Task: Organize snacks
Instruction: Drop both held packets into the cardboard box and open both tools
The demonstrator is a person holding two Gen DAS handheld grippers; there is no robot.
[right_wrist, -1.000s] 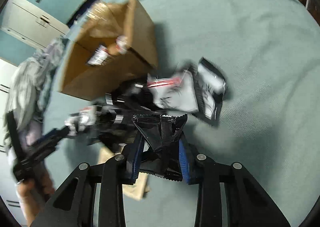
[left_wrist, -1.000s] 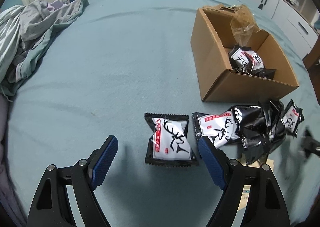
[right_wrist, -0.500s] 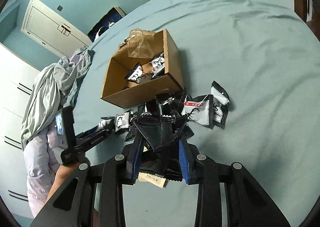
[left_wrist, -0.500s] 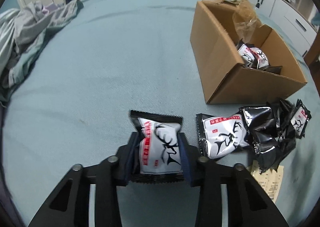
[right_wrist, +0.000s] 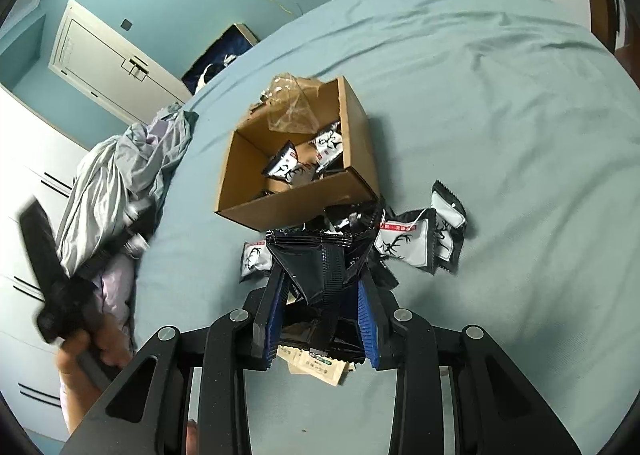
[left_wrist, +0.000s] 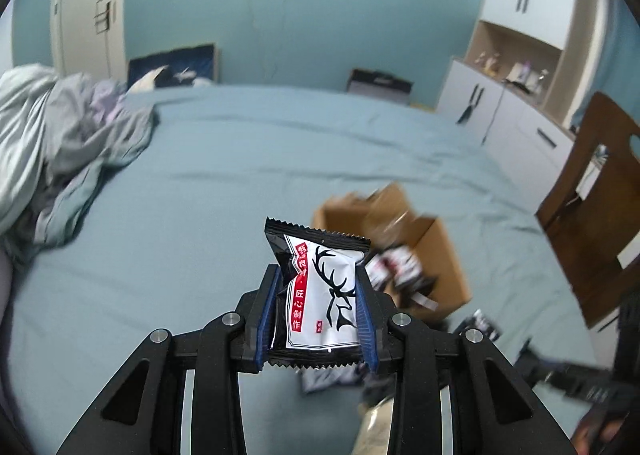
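Observation:
My left gripper (left_wrist: 320, 295) is shut on a black-and-white snack packet with a deer print (left_wrist: 324, 295) and holds it up above the bed. My right gripper (right_wrist: 322, 295) is shut on a black snack packet (right_wrist: 316, 267), seen from its back, also held above the bed. An open cardboard box (right_wrist: 360, 187) lies on the blue bed with several packets inside (right_wrist: 308, 163); it also shows blurred in the left wrist view (left_wrist: 440, 251). Several more packets (right_wrist: 412, 243) lie loose on the sheet beside the box.
A crumpled grey blanket (right_wrist: 120, 175) lies at the bed's left side. A clear plastic bag (right_wrist: 292, 107) sticks out of the box. A beige sachet (right_wrist: 320, 369) lies under my right gripper. A wooden chair (left_wrist: 592, 215) and white cabinets (left_wrist: 500, 107) stand to the right.
My left gripper closed on the deer packet and lifted it off the bed, tilting upward. My right gripper rose with its black packet and now looks down on the box.

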